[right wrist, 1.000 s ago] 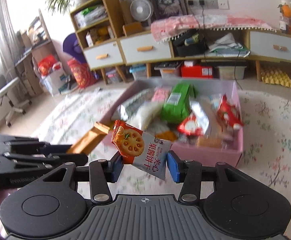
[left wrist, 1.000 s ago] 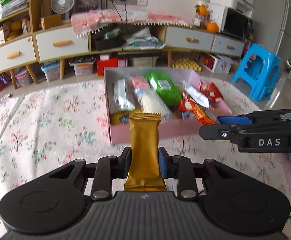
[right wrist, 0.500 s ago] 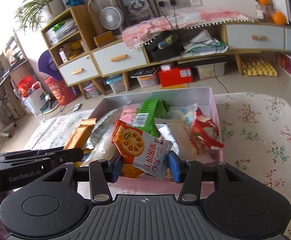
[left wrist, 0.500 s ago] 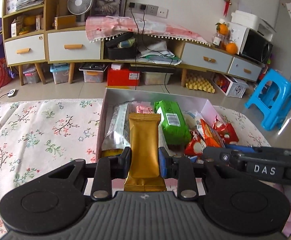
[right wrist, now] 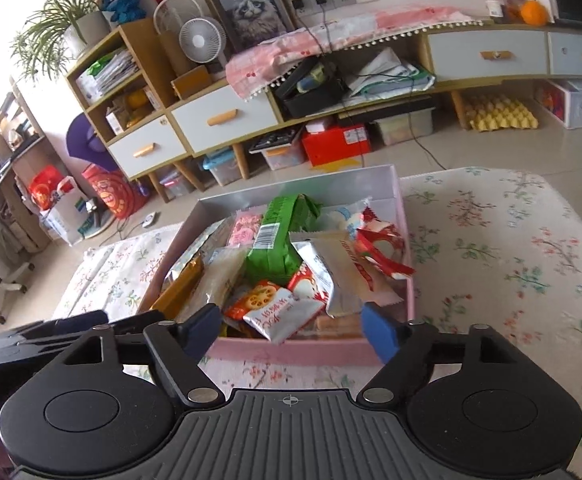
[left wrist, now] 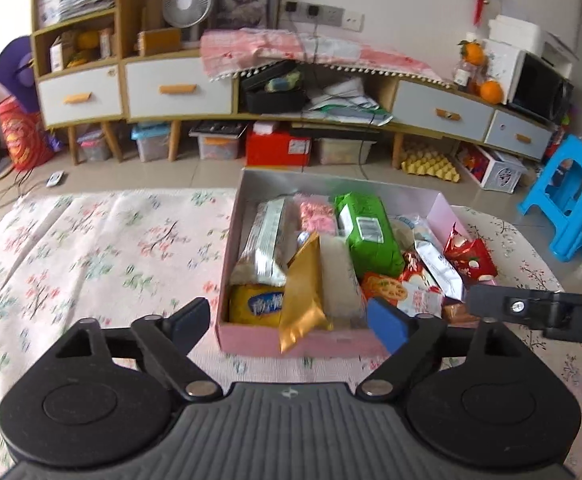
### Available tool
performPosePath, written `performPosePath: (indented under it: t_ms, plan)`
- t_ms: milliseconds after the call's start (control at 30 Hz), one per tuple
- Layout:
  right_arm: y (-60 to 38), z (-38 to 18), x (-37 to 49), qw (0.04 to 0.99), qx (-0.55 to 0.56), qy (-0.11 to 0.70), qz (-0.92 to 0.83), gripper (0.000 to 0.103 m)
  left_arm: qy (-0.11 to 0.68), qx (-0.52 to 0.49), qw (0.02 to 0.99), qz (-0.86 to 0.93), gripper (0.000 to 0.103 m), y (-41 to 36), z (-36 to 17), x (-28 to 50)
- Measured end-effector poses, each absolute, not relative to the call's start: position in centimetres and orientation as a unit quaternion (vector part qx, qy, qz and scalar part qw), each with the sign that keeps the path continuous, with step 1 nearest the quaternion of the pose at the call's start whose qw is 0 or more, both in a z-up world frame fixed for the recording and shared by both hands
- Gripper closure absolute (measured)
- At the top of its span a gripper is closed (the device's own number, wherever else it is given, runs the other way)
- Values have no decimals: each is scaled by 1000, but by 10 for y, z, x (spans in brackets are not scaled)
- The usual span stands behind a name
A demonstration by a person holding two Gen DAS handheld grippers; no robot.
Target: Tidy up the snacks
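A pink box (left wrist: 251, 340) (right wrist: 291, 350) full of snack packets sits on a flowered cloth. In the left wrist view my left gripper (left wrist: 289, 324) has its jaws opening wide; the gold packet (left wrist: 305, 300) lies free between them, leaning over the box's near wall. In the right wrist view my right gripper (right wrist: 289, 328) is opening too, and the orange cracker packet (right wrist: 279, 308) rests on the pile in the box, clear of both pads. The right gripper's black finger (left wrist: 531, 306) juts in from the right in the left view.
A long low cabinet (left wrist: 171, 88) with drawers and clutter runs along the far wall. A blue plastic stool (left wrist: 567, 196) stands at the right. The flowered cloth (left wrist: 91, 248) spreads left of the box and also to its right (right wrist: 511, 248).
Both grippers went from shut to wide open. The gold packet and the cracker packet left the pads and dropped into the pink box. The box now sits closer under both grippers.
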State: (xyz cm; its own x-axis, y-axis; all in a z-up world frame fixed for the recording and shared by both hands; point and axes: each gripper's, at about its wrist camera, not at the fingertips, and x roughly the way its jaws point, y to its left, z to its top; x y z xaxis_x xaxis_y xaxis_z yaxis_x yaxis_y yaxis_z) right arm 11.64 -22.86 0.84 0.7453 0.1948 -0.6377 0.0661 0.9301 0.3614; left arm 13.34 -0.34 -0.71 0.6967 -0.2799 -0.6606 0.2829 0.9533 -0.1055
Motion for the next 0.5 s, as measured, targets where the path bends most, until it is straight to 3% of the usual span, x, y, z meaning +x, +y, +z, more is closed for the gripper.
performPosePath:
  t_ms: [200,500]
  plan:
    - [-227,32,93,907,187,377,25,15,376,17,916,-137,5,-8,7,110]
    - [-217,39,58,903,137,407,-7,9,403,22,909,-104,1,-10,14,79]
